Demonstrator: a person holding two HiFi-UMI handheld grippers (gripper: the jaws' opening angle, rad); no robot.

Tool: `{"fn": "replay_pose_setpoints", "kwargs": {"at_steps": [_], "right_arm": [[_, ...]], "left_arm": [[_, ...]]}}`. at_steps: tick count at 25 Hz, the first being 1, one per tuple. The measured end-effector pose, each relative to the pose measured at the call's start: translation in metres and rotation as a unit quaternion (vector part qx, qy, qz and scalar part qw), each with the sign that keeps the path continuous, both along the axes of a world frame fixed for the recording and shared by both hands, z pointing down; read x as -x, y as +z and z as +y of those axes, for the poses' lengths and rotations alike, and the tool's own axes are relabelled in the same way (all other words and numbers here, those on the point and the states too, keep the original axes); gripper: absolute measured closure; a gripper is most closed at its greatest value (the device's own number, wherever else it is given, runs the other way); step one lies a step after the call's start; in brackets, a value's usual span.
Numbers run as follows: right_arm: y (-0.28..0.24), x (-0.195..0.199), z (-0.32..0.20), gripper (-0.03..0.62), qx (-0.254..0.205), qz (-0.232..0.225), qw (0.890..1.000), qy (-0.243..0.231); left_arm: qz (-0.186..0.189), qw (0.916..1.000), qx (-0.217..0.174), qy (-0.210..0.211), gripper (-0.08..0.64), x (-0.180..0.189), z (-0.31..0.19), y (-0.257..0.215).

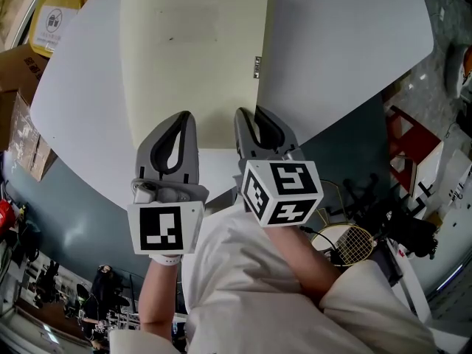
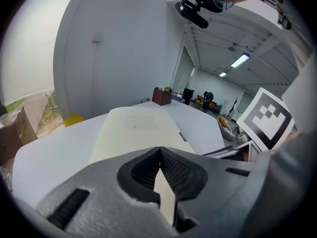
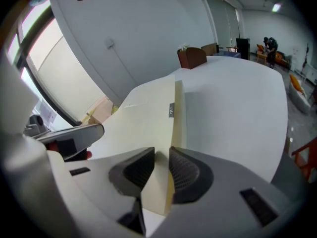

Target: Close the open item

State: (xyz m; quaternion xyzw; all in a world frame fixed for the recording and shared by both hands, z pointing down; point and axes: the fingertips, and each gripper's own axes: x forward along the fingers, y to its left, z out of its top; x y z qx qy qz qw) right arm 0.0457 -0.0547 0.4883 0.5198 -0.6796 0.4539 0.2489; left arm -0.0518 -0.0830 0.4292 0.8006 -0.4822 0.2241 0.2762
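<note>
White table [image 1: 354, 43] — cardboard boxes [image 1: 18, 80] at left; a racket [image 1: 352, 243] on the floor [image 1: 346, 150].

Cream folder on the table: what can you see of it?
The folder is a plain cream rectangle, matte like card, lying flat and closed on the white table. A small dark tag sits on its right edge, where its thin side shows. The left gripper, shut, and the right gripper, fingers slightly apart, hang over its near edge; contact is unclear.
</note>
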Motion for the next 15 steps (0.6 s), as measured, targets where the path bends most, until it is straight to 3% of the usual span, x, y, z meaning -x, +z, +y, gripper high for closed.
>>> {"fn": "replay_pose_setpoints", "kwargs": {"at_steps": [12,15], "right_arm": [[0.0004,-0.0013,0.0085,0.453,-0.014,0.093,0.995,-0.041],[0.002,-0.0065,0.0064,0.378,-0.018,0.112,0.992,-0.049]], "left_arm": [[0.001,0.9999,0.01,0.003,0.537,-0.001,0.0022,0.0065],[0.0,0.9999,0.015,0.003,0.536,0.0022,0.0051,0.0105]]}}
